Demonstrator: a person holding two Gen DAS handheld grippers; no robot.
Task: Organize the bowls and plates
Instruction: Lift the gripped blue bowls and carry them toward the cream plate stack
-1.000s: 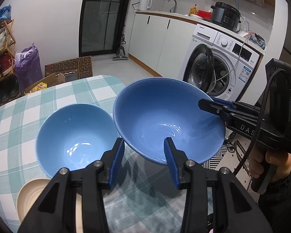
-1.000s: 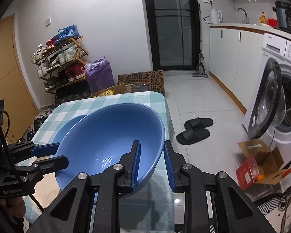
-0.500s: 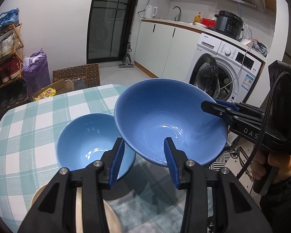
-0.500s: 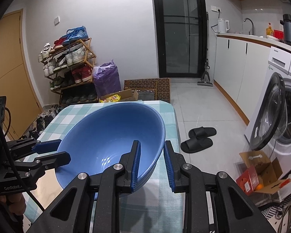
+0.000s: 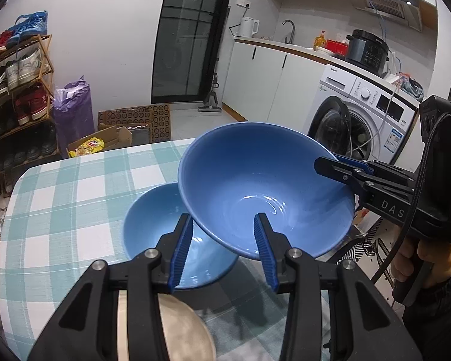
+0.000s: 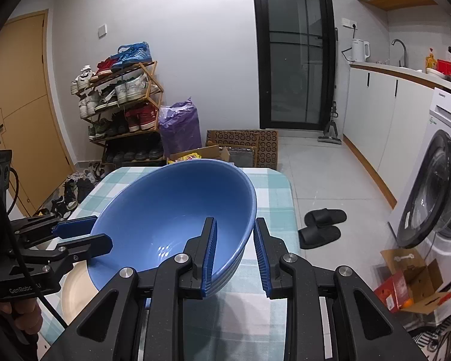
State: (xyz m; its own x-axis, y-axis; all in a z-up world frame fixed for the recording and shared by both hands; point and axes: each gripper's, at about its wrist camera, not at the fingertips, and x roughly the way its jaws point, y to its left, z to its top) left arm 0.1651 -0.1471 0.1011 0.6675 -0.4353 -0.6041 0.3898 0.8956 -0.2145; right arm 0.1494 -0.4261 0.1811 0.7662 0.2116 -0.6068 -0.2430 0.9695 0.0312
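Large glossy blue ceramic bowl [image 5: 264, 192] held clear of the table, tilted, gripped from two sides; left gripper [image 5: 222, 246] pinching the near rim, one blue ribbed pad inside the wall and one outside; right gripper [image 6: 234, 249] pinching the right-hand rim likewise, fingers narrowly spread with the wall between them. Smaller blue ceramic bowl [image 5: 153, 219] resting upright on the green-and-white checked tablecloth [image 5: 60, 198], partly beneath the near-left edge of the large bowl; cream round plate [image 5: 183, 328] lying flat at the near edge, just beside the smaller bowl, mostly hidden behind the left gripper. Judged progress: early to middle; large bowl lifted but not yet set down; no nested or stacked pile visible. Remaining, by judgement: placing the large bowl, nesting the smaller bowl within it, and sorting the plate; further crockery outside both views cannot be ruled out.
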